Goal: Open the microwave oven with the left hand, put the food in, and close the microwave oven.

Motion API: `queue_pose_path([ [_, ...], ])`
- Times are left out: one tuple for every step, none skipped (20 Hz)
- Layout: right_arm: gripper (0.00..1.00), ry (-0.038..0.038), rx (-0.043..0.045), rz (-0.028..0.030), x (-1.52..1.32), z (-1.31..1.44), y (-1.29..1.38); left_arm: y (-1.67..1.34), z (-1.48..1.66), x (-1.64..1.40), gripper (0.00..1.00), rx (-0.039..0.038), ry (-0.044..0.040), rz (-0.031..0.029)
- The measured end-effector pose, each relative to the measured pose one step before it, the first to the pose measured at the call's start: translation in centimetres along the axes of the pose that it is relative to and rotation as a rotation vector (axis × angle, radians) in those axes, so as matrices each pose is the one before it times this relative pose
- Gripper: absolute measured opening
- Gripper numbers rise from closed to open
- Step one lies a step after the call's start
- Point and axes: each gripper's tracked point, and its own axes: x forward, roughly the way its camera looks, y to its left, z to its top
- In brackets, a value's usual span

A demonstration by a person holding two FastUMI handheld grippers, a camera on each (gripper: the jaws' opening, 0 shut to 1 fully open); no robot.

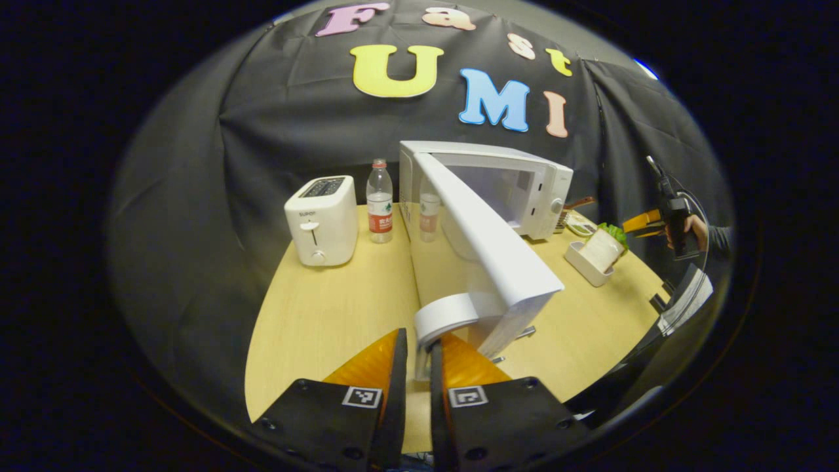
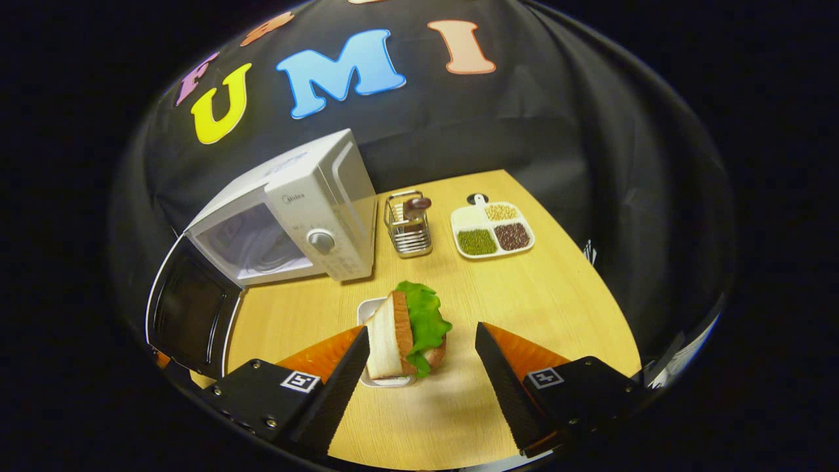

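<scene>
The left tool (image 1: 418,367) was closed on the white handle (image 1: 447,317) of the microwave door (image 1: 488,246), both fingers pressing it. The door stood swung wide open from the microwave oven (image 1: 505,190) on the table (image 1: 328,314), exposing the cavity. The right tool (image 2: 419,367) was open, its fingers spread on either side of the sandwich (image 2: 406,331) without touching it. The sandwich, bread with green lettuce, stood upright in a small white tray (image 2: 367,311) in front of the oven.
</scene>
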Motion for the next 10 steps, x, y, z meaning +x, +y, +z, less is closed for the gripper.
queue_pose_path([
  [0.99, 0.02494, 0.02904, 0.02859, 0.870, -0.618, 0.142, 0.315, -0.108, 0.237, 0.43, -0.00257, -0.01251, 0.00830],
  [0.99, 0.02802, 0.02940, 0.01837, 0.857, -0.647, -0.095, 0.667, 0.060, -0.335, 0.57, 0.00595, -0.01496, 0.02037],
  [0.99, 0.02545, 0.02849, 0.01170, 0.665, -0.459, -0.127, 0.460, -0.092, -0.260, 0.70, -0.00461, -0.00361, 0.01226],
  [0.99, 0.01572, 0.02412, 0.01012, 0.583, -0.123, -0.156, 0.234, -0.278, -0.264, 0.85, -0.01406, -0.00205, 0.00452],
  [0.99, 0.01014, 0.02279, 0.01077, 0.302, -0.061, -0.164, 0.070, -0.271, -0.274, 1.00, -0.01275, -0.00104, 0.00982],
  [0.99, 0.01034, 0.01597, 0.00952, 0.397, -0.031, -0.060, 0.346, -0.060, -0.313, 1.00, -0.00529, -0.00599, 0.01528],
  [0.96, 0.01187, 0.00809, 0.00715, 0.312, -0.021, -0.130, 0.243, 0.081, -0.587, 1.00, -0.00552, -0.00685, 0.01787],
  [0.96, 0.01316, 0.00716, 0.00787, 0.228, -0.147, -0.047, 0.164, 0.164, -0.524, 1.00, -0.01136, -0.01027, 0.01426],
  [0.96, 0.01487, 0.00910, 0.00688, 0.193, -0.115, -0.086, 0.066, 0.443, -0.840, 1.00, -0.01628, -0.01464, 0.01556],
  [0.95, 0.00998, 0.01203, 0.01466, 0.223, -0.117, 0.224, 0.349, 0.681, -1.000, 1.00, -0.01721, -0.02383, 0.02557],
])
